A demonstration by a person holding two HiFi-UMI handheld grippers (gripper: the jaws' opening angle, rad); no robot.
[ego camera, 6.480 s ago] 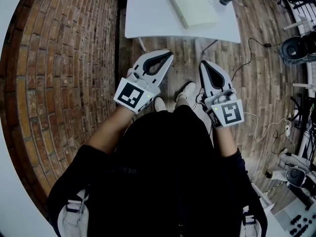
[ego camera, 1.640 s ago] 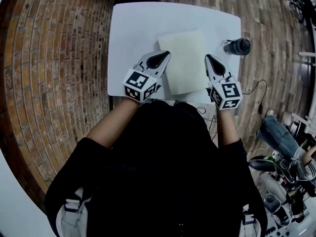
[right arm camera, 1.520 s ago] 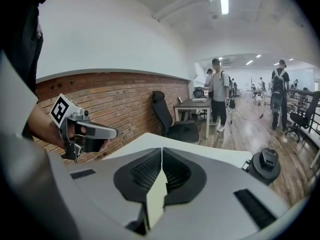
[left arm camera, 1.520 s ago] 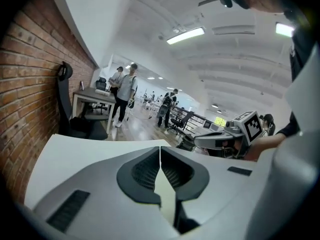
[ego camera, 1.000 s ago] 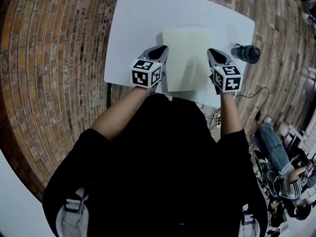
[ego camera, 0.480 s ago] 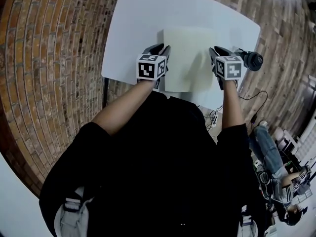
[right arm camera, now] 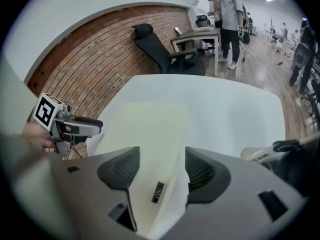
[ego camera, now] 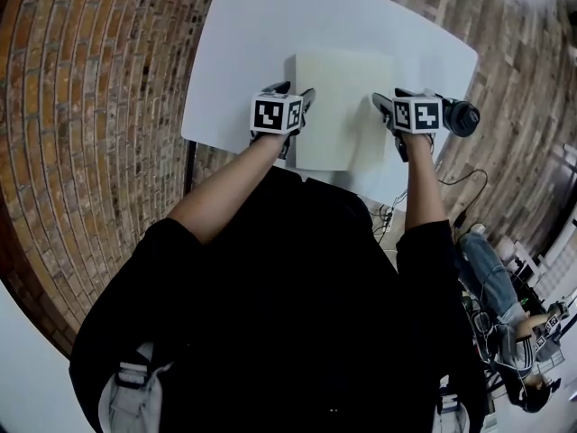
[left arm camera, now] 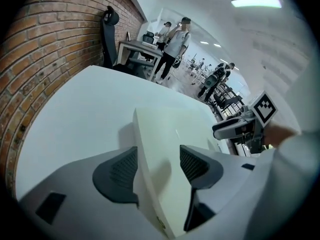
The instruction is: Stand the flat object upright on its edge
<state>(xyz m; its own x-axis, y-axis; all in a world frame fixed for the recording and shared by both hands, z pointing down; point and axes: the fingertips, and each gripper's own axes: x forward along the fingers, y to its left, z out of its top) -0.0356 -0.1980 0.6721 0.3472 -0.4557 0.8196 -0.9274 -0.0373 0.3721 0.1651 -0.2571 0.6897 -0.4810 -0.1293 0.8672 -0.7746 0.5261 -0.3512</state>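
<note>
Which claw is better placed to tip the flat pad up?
Left, slightly. The left claw and right claw have just been opening, each astride an edge of the pad, but a bottle crowds the right one.

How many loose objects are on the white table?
2. A flat cream slab lies in the middle of the white table; a dark cylindrical container sits by its right edge. The near edge is partly hidden.

Black short-sleeved top [ego camera: 297,287], white tongs [ego camera: 290,91], black-and-white marker cubes [ego camera: 277,115].
</note>
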